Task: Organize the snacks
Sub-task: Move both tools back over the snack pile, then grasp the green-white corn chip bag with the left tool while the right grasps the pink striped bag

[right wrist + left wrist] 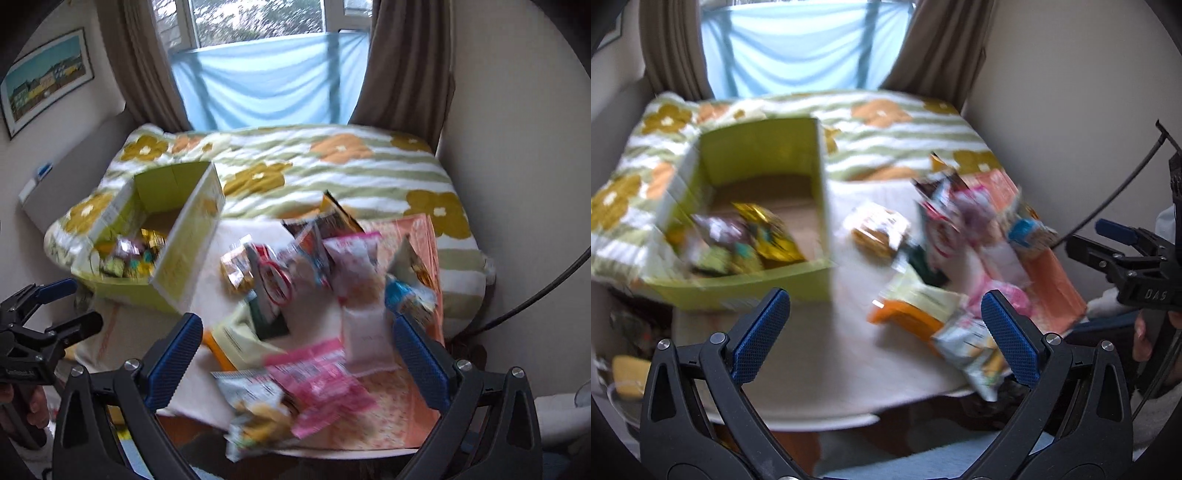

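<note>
Behind everything, brown curtains frame a window hung with pale blue cloth, and a floral striped bedspread (332,173) spreads out beyond a white counter (849,354). On the counter's left side stands a yellow-green cardboard box (746,218), open at the top, with a few wrapped snacks already lying in its near end. To its right a loose heap of snack packets (317,280) lies partly on an orange sheet; a pink packet (321,384) and a pale packet with a yellow print sit nearest the counter's front edge. Both views are blurred by motion, so labels are unreadable.

Judging by this, the sorting is partly done: some snacks are boxed, most wait in the heap, and this is a moment between picks.

The left claw (886,332) hangs spread wide over the bare counter between box and heap, holding and touching nothing. The right claw (299,365) is likewise spread wide and empty, poised above the near packets.

Next likely comes lowering one claw onto a single near packet, pinching its edge without dragging its neighbours, then carrying it to the box.
</note>
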The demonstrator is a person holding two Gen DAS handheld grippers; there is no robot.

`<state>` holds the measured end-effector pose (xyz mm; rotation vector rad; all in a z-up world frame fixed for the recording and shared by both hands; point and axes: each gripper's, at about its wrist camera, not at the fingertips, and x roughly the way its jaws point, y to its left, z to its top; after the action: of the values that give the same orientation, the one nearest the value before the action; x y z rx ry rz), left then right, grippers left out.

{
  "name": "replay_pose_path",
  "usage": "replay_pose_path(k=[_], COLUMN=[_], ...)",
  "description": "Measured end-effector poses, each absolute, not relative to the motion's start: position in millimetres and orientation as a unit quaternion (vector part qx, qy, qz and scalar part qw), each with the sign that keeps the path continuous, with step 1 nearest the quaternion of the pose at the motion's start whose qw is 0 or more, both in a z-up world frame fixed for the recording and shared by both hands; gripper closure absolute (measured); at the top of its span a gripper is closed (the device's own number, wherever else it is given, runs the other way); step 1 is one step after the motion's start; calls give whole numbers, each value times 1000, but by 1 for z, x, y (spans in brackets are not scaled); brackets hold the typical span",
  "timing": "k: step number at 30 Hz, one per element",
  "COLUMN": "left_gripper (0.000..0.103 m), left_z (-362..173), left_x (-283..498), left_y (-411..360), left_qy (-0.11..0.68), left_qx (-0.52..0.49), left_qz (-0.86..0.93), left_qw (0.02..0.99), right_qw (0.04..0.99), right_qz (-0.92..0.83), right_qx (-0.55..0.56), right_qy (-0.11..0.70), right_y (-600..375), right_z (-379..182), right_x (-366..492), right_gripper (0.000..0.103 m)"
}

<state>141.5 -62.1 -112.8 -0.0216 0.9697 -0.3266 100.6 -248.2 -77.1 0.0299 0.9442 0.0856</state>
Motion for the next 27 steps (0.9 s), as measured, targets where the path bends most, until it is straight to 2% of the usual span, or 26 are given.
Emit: replay_pose_path(k=[9, 19, 24, 27], left_gripper=[0, 1, 8, 18], left_z=[-187, -251, -271, -281], left_x=[110, 107, 111, 113], left_y=[-155, -187, -186, -186], left_qy=[532, 564, 570, 579], left_qx=[-48, -66, -79, -91], left_qz=[-123, -70, -49, -44], left_qw=[836, 820, 817, 809], right_qw=[865, 812, 794, 784], right_qz=[106, 154, 166, 174], right_qx=[23, 40, 49, 52], right_qy=[490, 562, 583, 593], right_y=[-297, -300, -299, -298], right_z=[-124, -199, -225, -237], right_x=[93, 110, 118, 122], right_gripper=[0, 2, 7, 12])
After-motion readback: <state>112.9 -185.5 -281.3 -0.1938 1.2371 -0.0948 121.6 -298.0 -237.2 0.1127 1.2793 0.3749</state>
